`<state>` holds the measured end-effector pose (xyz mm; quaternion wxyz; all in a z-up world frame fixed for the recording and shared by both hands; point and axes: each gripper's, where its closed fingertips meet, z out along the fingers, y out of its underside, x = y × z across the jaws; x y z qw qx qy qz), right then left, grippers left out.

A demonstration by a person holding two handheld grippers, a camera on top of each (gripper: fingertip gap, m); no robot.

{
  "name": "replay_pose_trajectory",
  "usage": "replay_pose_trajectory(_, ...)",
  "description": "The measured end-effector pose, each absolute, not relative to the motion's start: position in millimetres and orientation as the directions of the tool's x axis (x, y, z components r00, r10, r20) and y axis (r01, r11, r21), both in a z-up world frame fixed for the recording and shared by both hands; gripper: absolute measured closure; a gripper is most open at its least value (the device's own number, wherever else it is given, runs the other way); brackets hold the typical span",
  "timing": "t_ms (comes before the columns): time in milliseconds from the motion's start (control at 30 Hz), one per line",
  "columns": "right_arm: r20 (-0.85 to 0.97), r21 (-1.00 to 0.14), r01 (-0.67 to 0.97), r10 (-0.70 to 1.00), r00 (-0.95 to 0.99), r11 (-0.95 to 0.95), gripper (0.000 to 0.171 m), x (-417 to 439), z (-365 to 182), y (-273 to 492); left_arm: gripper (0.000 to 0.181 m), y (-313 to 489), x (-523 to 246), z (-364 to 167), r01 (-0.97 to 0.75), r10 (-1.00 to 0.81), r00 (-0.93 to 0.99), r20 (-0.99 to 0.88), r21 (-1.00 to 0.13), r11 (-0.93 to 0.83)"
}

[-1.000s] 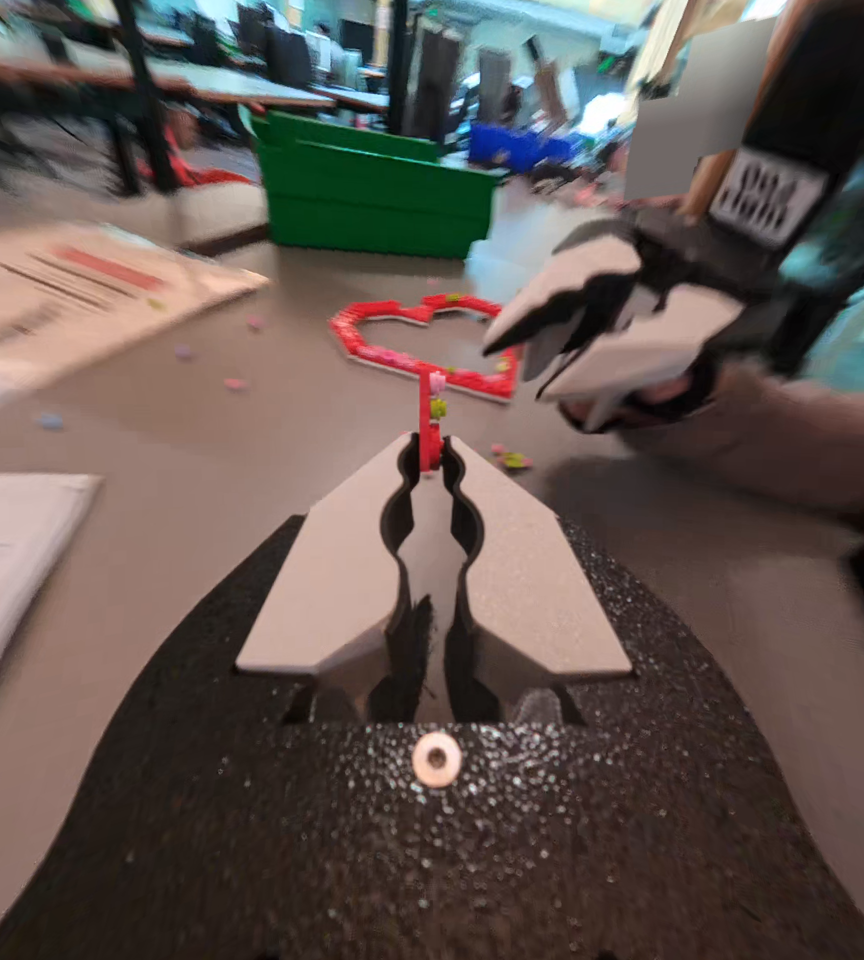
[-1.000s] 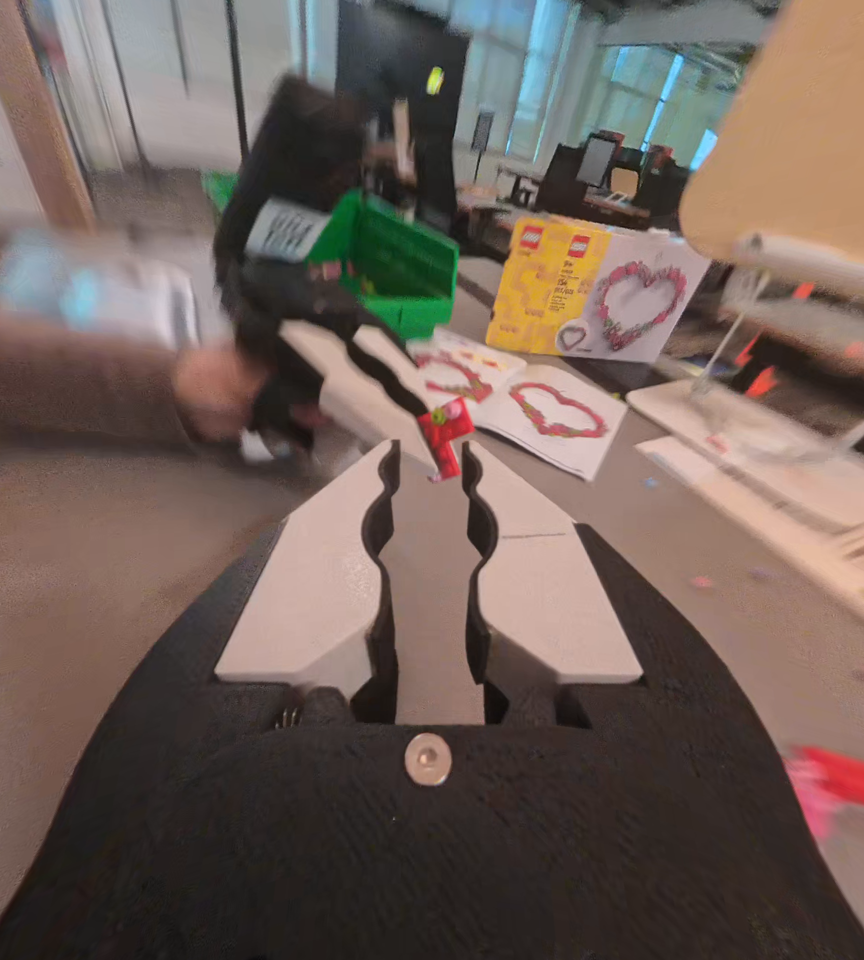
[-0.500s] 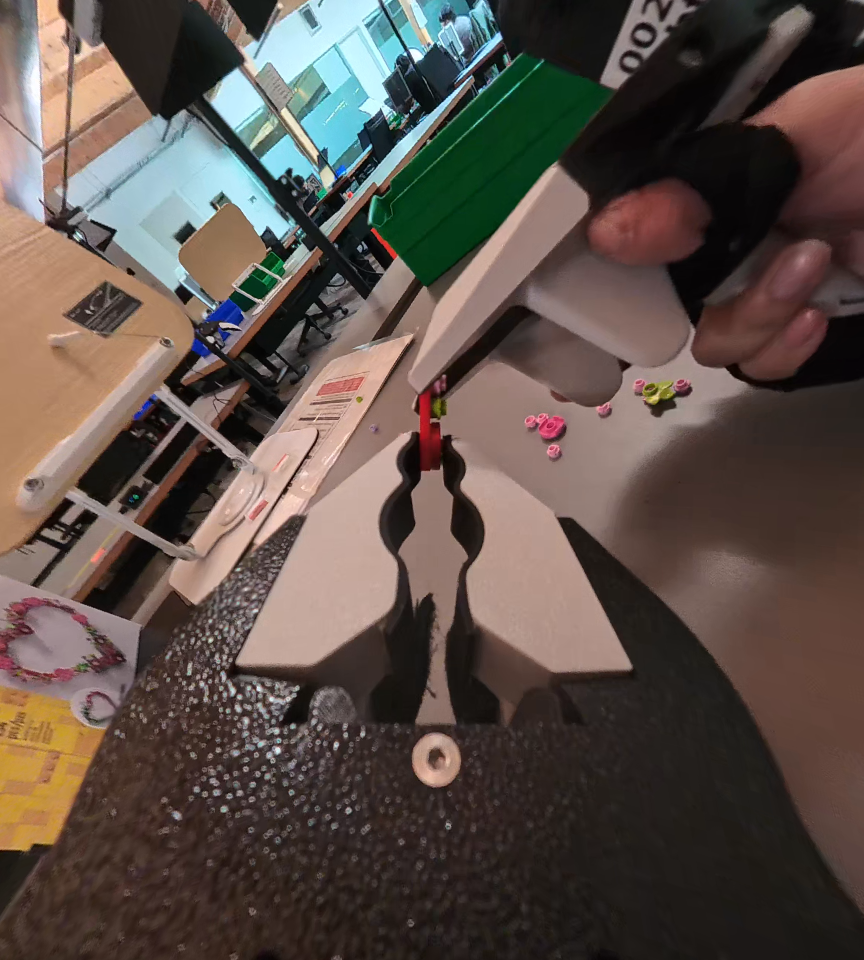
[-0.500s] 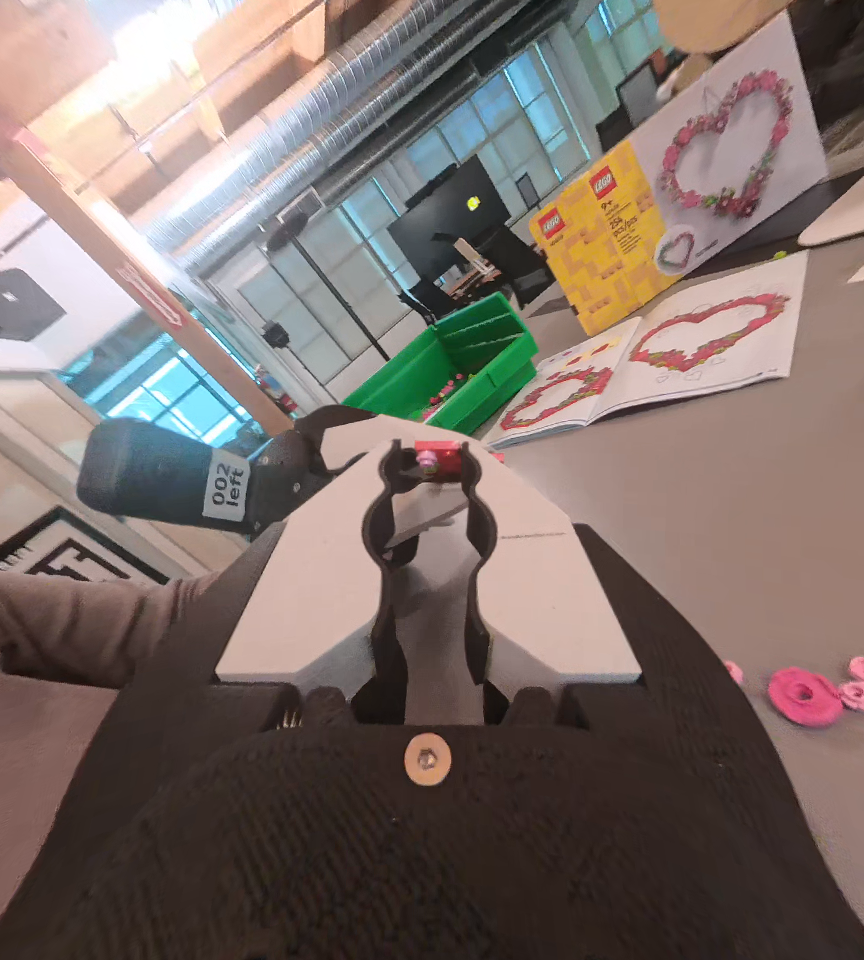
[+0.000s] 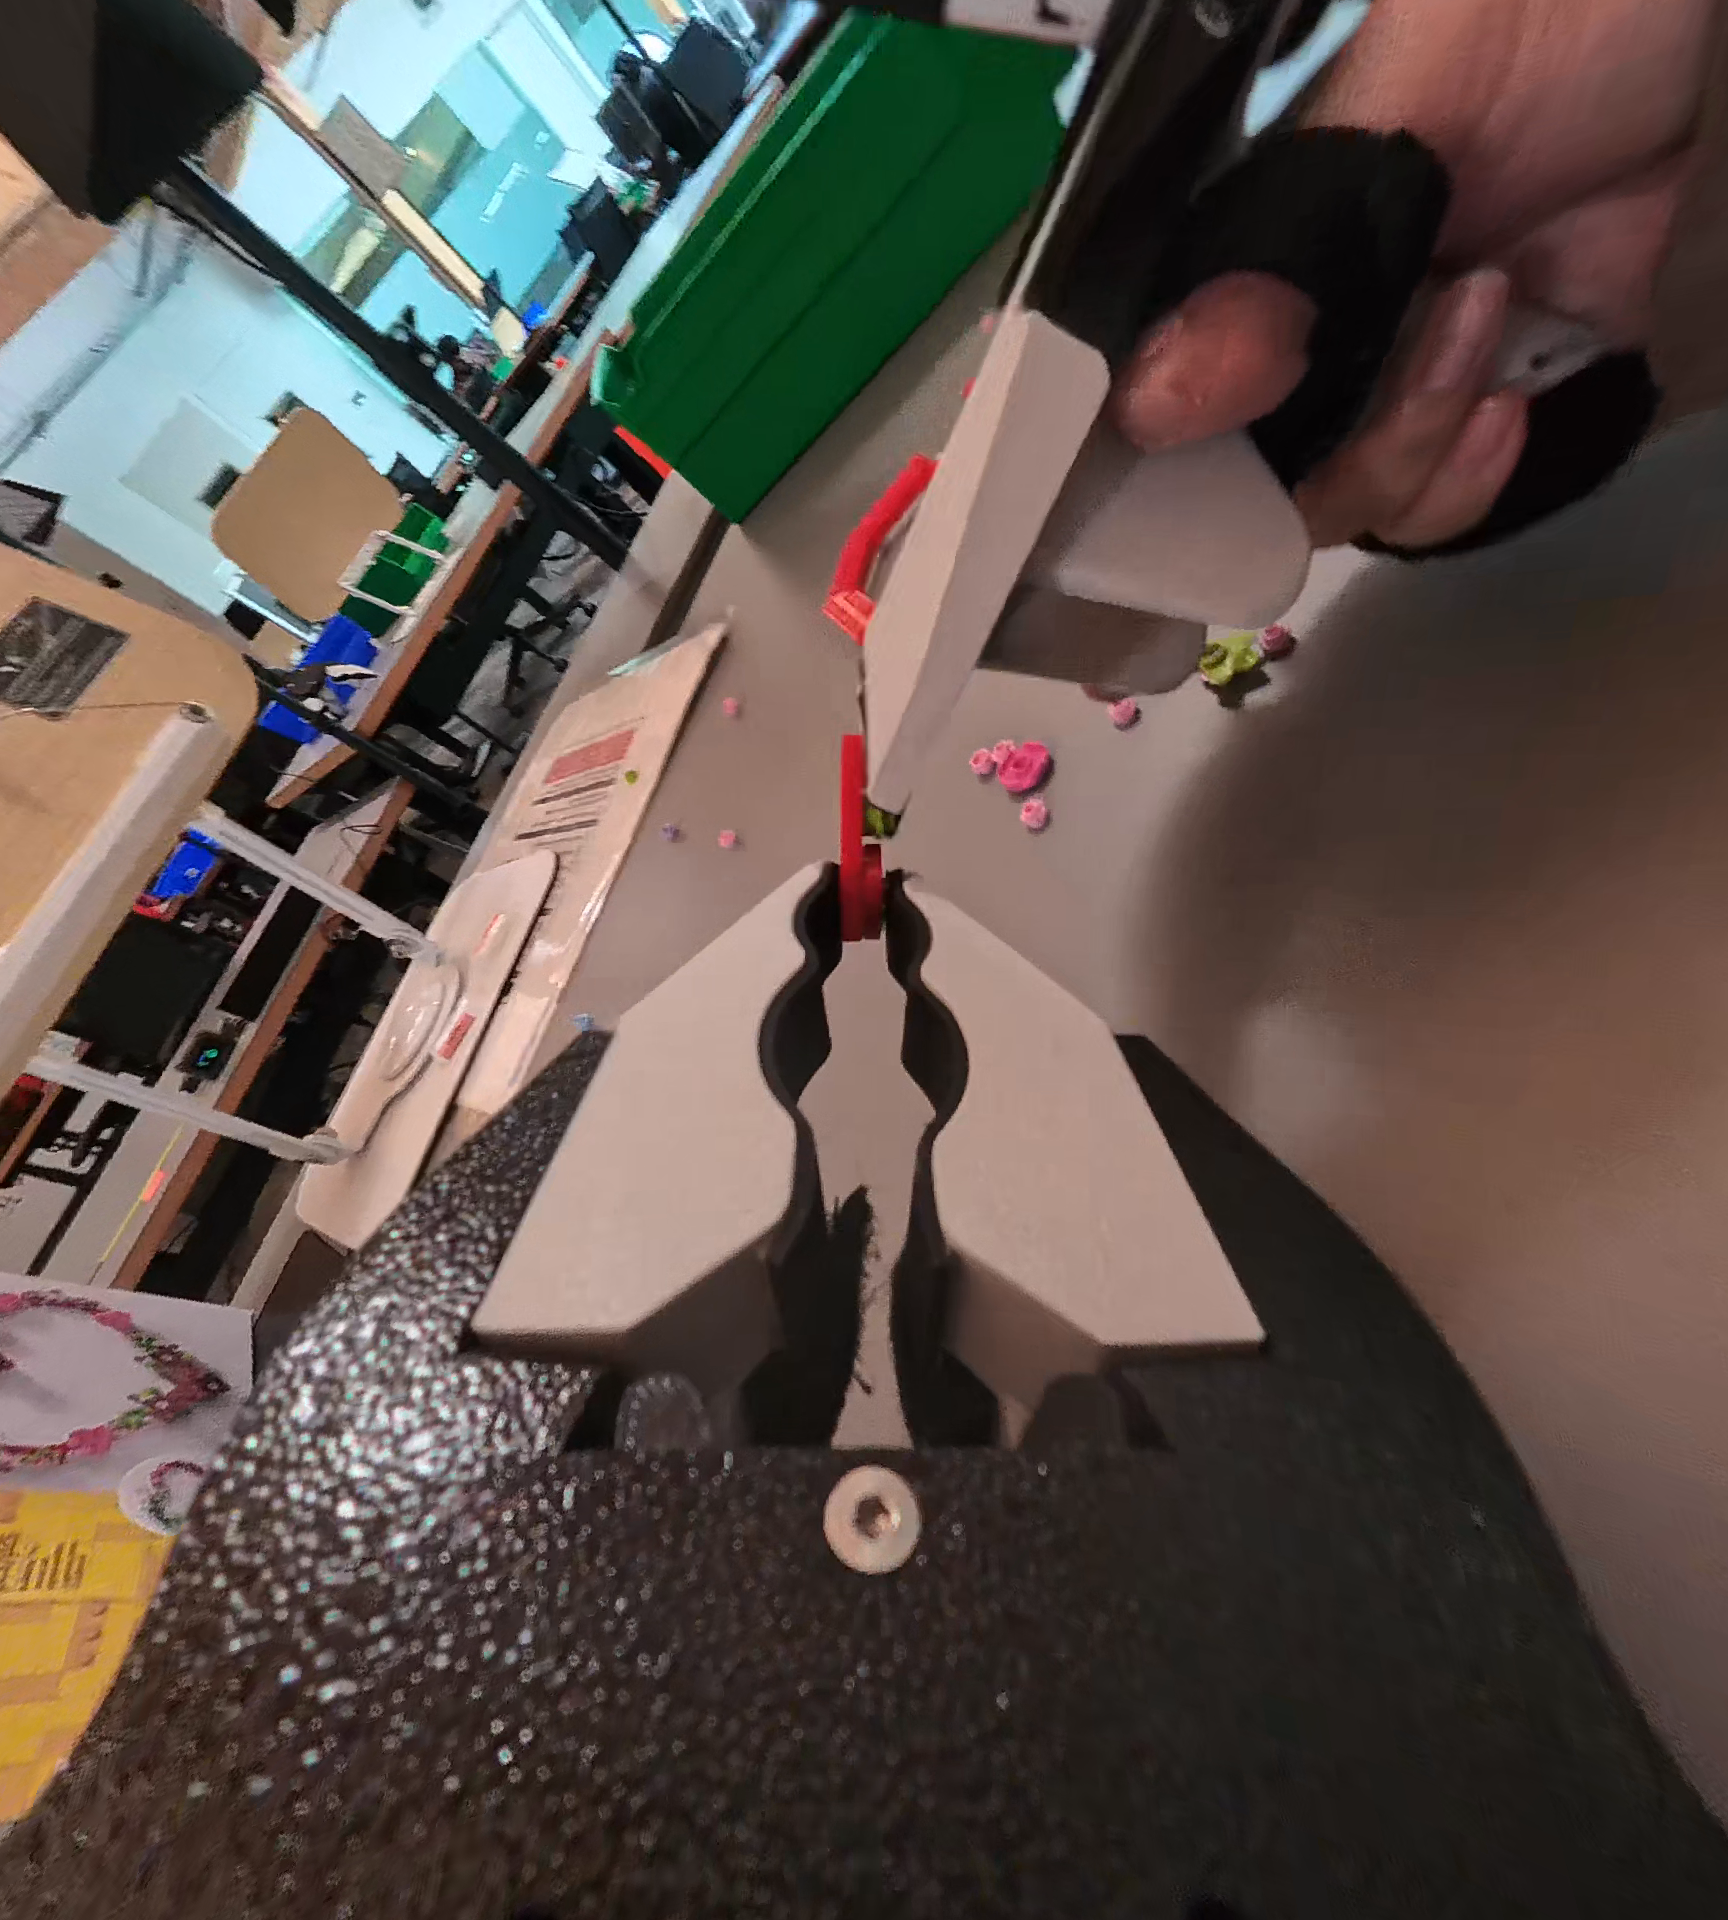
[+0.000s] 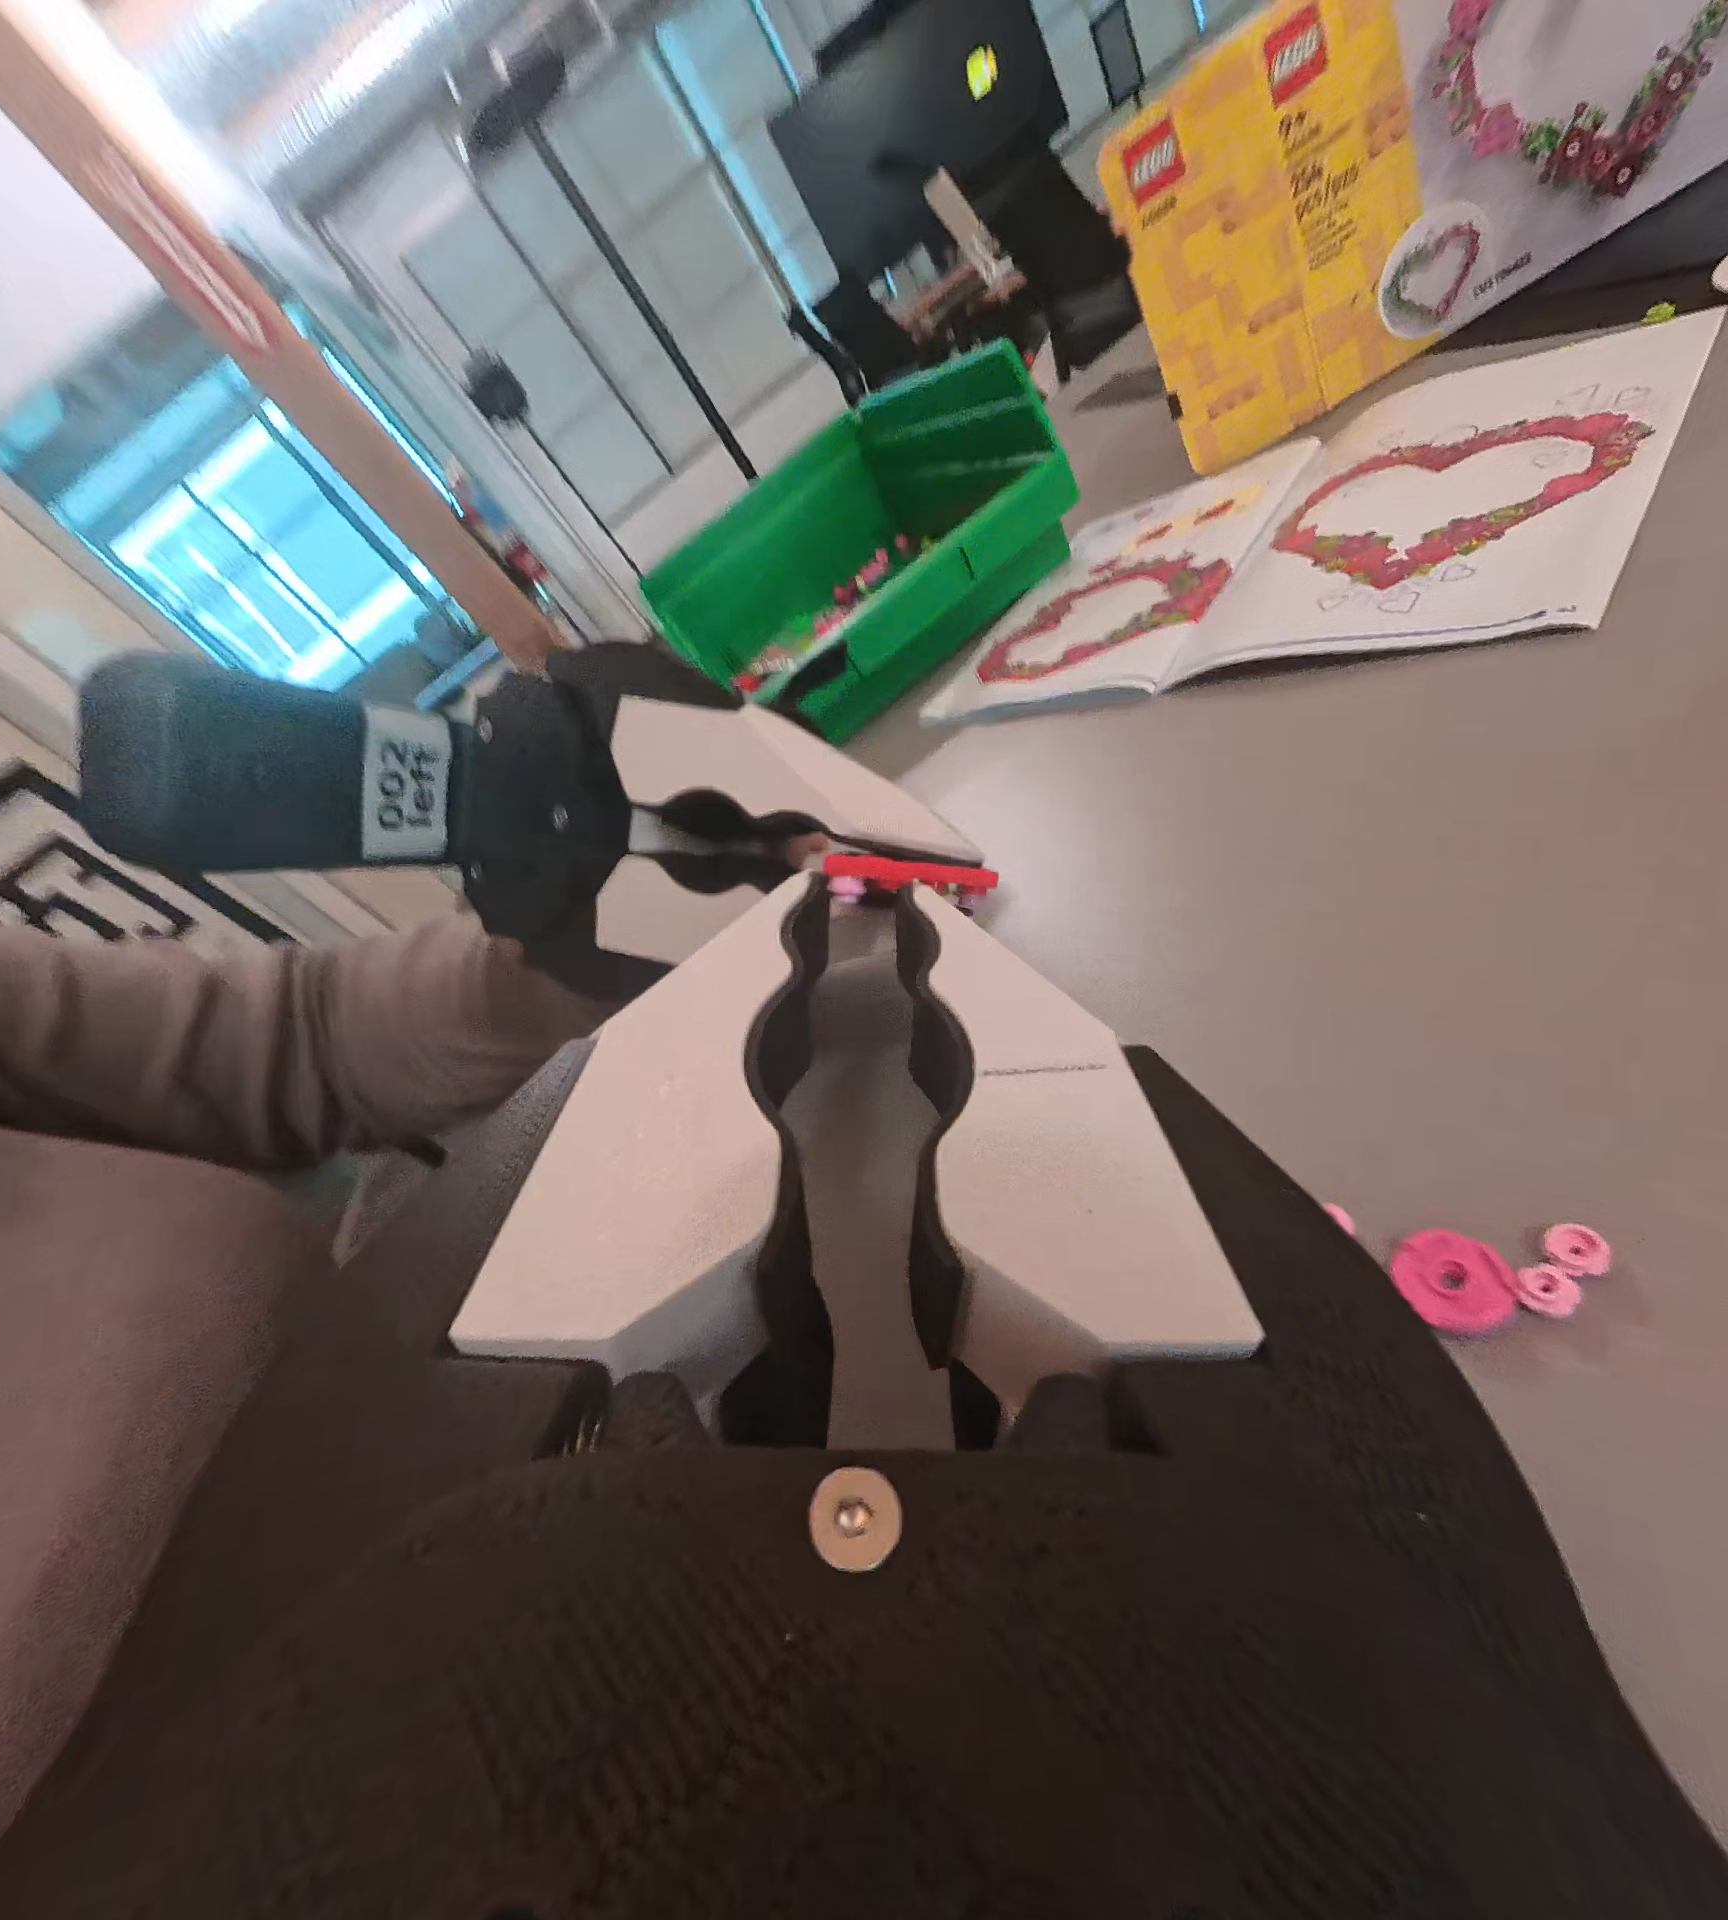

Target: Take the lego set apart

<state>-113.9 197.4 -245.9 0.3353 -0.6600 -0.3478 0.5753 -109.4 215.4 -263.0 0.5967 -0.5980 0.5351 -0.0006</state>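
The left gripper [image 5: 862, 894] has its fingers clamped on a thin red lego strip [image 5: 852, 821], up off the surface. The right gripper [image 6: 860, 906] seems to pinch its small flower bits (blurry there). Hold the strip still, pull straight off.

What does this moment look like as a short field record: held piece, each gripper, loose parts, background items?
held piece: red lego strip, raised above the table
left gripper: shut on one end of the strip
right gripper: tips at small pink and green parts on the strip; grip unclear
loose parts: pink flower pieces on the table
bin: green bin, small pieces inside
paper: open instruction booklet
box: yellow set box, behind the booklet
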Motion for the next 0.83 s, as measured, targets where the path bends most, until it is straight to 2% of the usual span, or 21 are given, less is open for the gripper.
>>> replay_pose_trajectory(33, -0.501, -0.853, 0.108, 0.859, 0.105, -0.511, 0.167, -113.5, -250.7, 196.4, 0.177, 216.1, -109.8, -267.4, -0.650, -0.653, 0.412, -0.635, -0.707, 0.277)
replay_pose_trajectory(267, -0.379, -0.879, 0.234, 0.907, 0.183, -0.414, 0.167, -111.3, -271.2, 200.3, 0.176, 217.3, -109.6, -285.8, -0.680, -0.702, 0.361, -0.614, -0.689, 0.252)
replay_pose_trajectory(467, -0.207, -0.907, 0.321, 0.952, 0.227, -0.274, 0.167, -110.9, -277.3, 202.5, 0.176, 221.5, -114.8, -291.8, -0.679, -0.729, 0.394, -0.560, -0.712, 0.180)
replay_pose_trajectory(567, -0.052, -0.921, 0.361, 0.963, 0.266, -0.149, 0.167, -108.0, -276.0, 208.8, 0.176, 226.0, -121.1, -298.4, -0.682, -0.749, 0.433, -0.502, -0.725, 0.091)
replay_pose_trajectory(667, 0.167, -0.909, 0.416, 0.947, 0.274, 0.040, 0.167, -108.6, -271.6, 210.7, 0.176, 224.8, -122.6, -307.2, -0.631, -0.802, 0.499, -0.328, -0.772, -0.076)
replay_pose_trajectory(733, 0.318, -0.863, 0.479, 0.908, 0.271, 0.160, 0.167, -108.3, -272.6, 212.7, 0.176, 222.3, -120.2, -307.6, -0.551, -0.824, 0.535, -0.187, -0.817, -0.172)
replay_pose_trajectory(833, 0.468, -0.776, 0.568, 0.854, 0.226, 0.275, 0.167, -108.7, -280.4, 212.5, 0.176, 213.6, -119.0, -314.3, -0.443, -0.826, 0.555, 0.097, -0.807, -0.392)
